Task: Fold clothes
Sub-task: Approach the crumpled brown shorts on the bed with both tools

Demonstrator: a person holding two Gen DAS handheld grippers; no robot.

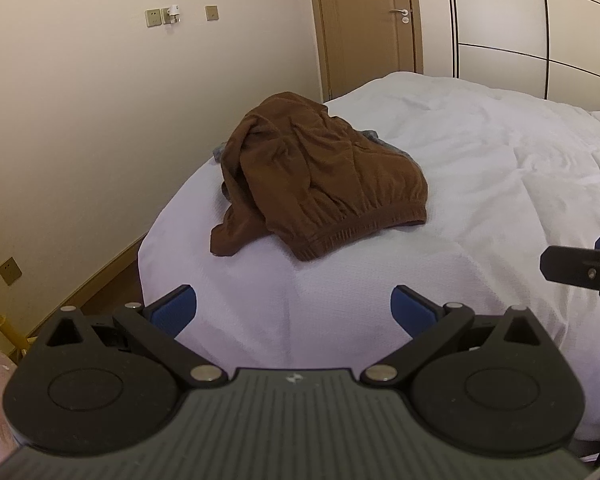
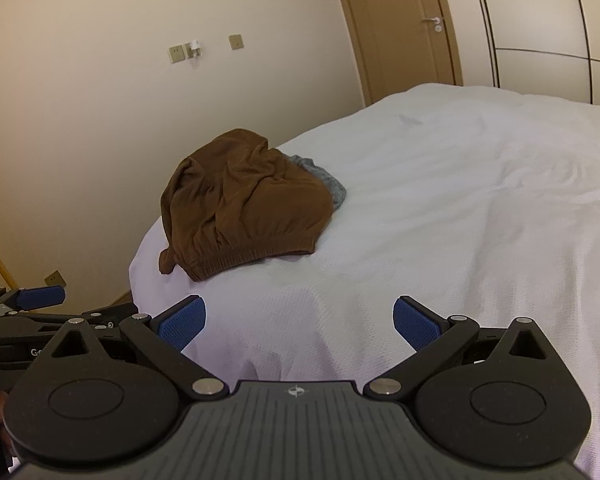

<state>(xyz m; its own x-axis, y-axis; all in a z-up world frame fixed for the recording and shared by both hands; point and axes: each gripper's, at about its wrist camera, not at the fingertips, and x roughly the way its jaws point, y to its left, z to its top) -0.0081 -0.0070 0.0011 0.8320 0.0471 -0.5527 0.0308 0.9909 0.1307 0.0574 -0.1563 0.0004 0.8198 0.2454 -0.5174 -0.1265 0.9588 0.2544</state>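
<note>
Nearest the cameras, both tools hang empty above the near end of the bed. The left gripper, a black two-finger tool with blue ribbed pads, has its fingers spread wide apart with nothing between them but sheet. The right gripper, of the same make, is just as wide apart and just as empty; its tip also shows at the right edge of the left wrist view, and the left tool shows at the lower left of the right wrist view, so the two are held side by side. Neither touches any cloth. Under and beyond them spreads the white textured bedspread of the bed, lightly wrinkled and bare in the near part. Further on, near the bed's left edge by the cream wall, lies the crumpled brown knit garment with a ribbed elastic hem, heaped in a loose mound with its hem turned toward the cameras and one loose flap trailing at the lower left. A grey piece of clothing peeks out from beneath its far side; what kind it is cannot be told. By this showing the folding has not begun: no garment is spread flat, none is folded, and all of the picking up, laying out and folding is left.
</note>
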